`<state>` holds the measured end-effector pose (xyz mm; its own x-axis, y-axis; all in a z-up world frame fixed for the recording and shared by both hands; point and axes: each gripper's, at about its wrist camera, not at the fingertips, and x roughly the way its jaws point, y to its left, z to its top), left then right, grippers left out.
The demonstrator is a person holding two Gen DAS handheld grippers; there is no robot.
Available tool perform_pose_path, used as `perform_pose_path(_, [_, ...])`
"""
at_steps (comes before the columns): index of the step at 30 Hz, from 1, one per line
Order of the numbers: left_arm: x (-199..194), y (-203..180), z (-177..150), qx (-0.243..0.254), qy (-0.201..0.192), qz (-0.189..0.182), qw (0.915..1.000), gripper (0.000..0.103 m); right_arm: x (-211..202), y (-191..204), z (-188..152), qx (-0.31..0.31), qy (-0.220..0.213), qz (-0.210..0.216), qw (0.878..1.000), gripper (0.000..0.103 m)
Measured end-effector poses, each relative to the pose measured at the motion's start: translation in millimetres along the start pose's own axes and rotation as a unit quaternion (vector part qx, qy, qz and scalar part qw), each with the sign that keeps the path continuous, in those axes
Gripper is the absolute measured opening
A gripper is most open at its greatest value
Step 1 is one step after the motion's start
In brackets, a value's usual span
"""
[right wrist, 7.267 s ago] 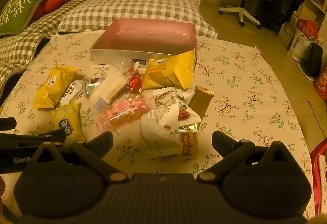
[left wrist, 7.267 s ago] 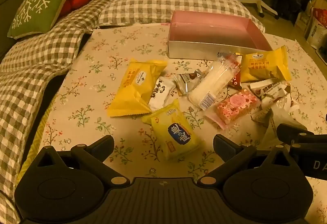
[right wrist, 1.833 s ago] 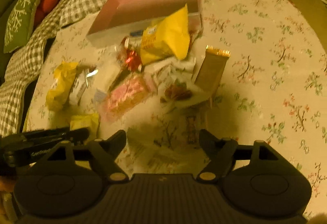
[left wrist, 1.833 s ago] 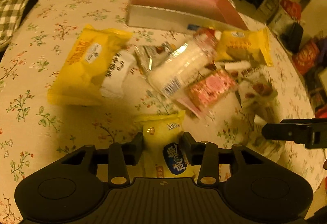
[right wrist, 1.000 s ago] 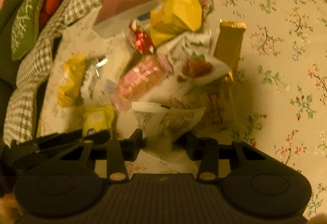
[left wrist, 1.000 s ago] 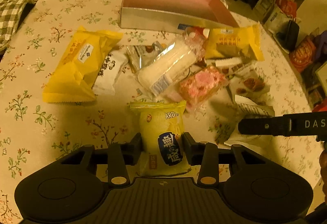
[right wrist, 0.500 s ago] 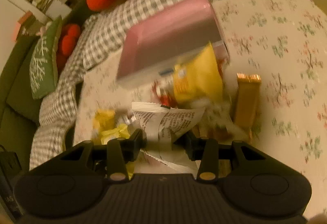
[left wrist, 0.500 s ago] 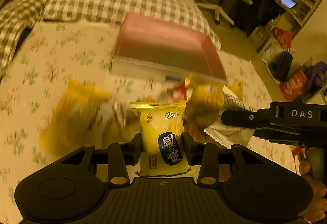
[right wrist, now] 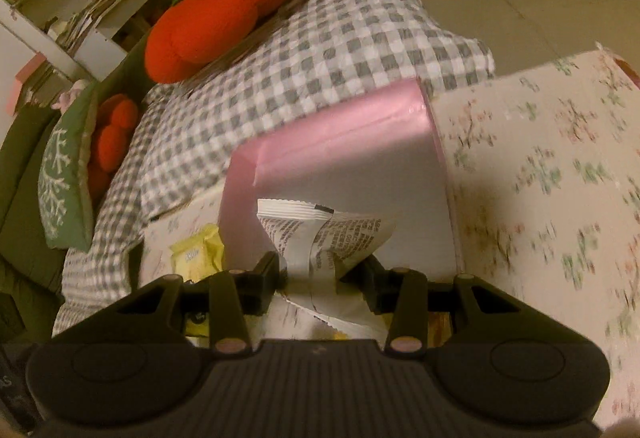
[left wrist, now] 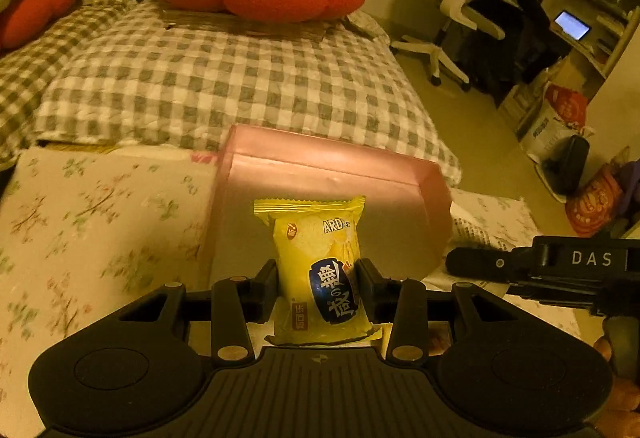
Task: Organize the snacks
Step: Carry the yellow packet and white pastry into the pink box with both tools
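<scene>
Pink box (left wrist: pixel 320 174) sits empty as we hover over it, left gripper (left wrist: pixel 318 288) clamping chips (left wrist: pixel 320 266), right gripper (right wrist: pixel 322 278) pinching a white packet (right wrist: pixel 320 234), neither released.

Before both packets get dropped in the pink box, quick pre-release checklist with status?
1. Left gripper jaws clamped on yellow chip packet: ok.
2. Right gripper jaws clamped on white packet: ok.
3. Pink box open, floor bare where visible: ok.
4. Both packets in front of the box opening in their own views: ok.
5. Packets fully past the near wall: cannot tell.
6. Grippers apart from each other: ok.
</scene>
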<state>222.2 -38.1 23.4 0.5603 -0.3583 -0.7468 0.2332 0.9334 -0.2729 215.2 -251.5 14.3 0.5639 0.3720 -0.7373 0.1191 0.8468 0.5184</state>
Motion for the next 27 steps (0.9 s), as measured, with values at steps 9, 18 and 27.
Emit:
perform_pose_path(9, [57, 15, -6, 0.028, 0.035, 0.055, 0.9975, 0.039, 51, -6, 10, -0.043, 0.021, -0.063, 0.997, 0.040])
perform_pose_path(18, [54, 31, -23, 0.031, 0.072, 0.068, 0.9947, 0.039, 61, -5, -4, -0.039, 0.071, -0.060, 0.995, 0.038])
perform_pose_path(27, [38, 42, -34, 0.031, 0.101, 0.076, 0.9915, 0.039, 60, 7, -21, -0.055, 0.103, -0.059, 0.991, 0.039])
